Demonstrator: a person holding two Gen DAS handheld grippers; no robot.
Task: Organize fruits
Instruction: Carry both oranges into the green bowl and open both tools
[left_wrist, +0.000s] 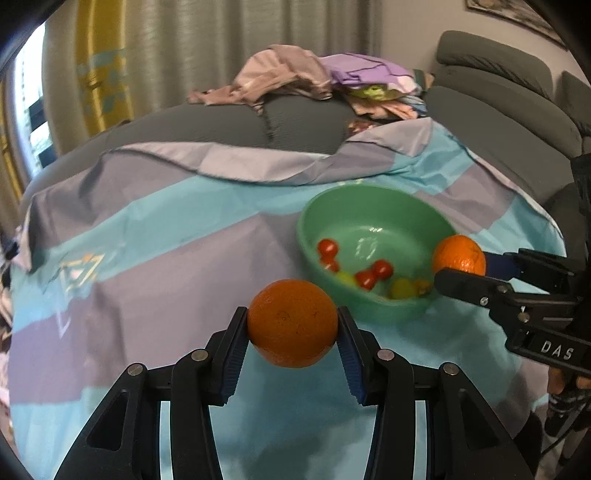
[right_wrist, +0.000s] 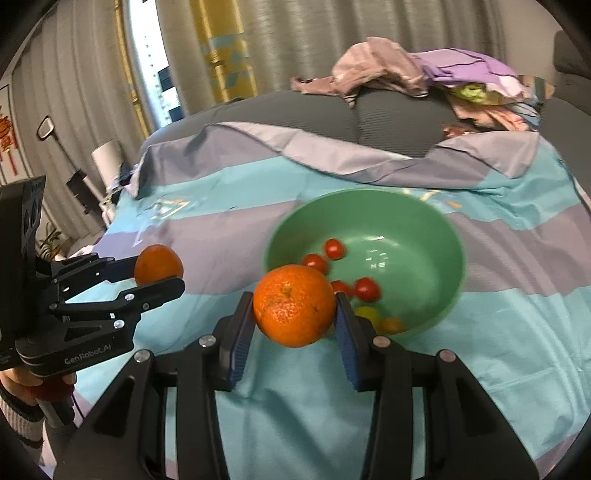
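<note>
Over a cloth-draped sofa (left_wrist: 184, 236), the left tool (left_wrist: 291, 325) grips an orange (left_wrist: 291, 326) just short of the green bowl (left_wrist: 373, 199) of cherry tomatoes (left_wrist: 373, 275). From the right wrist, the right tool (right_wrist: 293, 308) clamps a second orange (right_wrist: 293, 304) at the bowl's near rim. The carry step appears nearly done; next, each should move over the bowl and release.

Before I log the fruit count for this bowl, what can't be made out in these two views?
- Left wrist: the green bowl's near-right contents sit behind the right tool and its orange.
- Right wrist: the other orange and a tool finger cover part of the cherry tomatoes.
- Both views: yellow fruits blurred; kind unclear.
</note>
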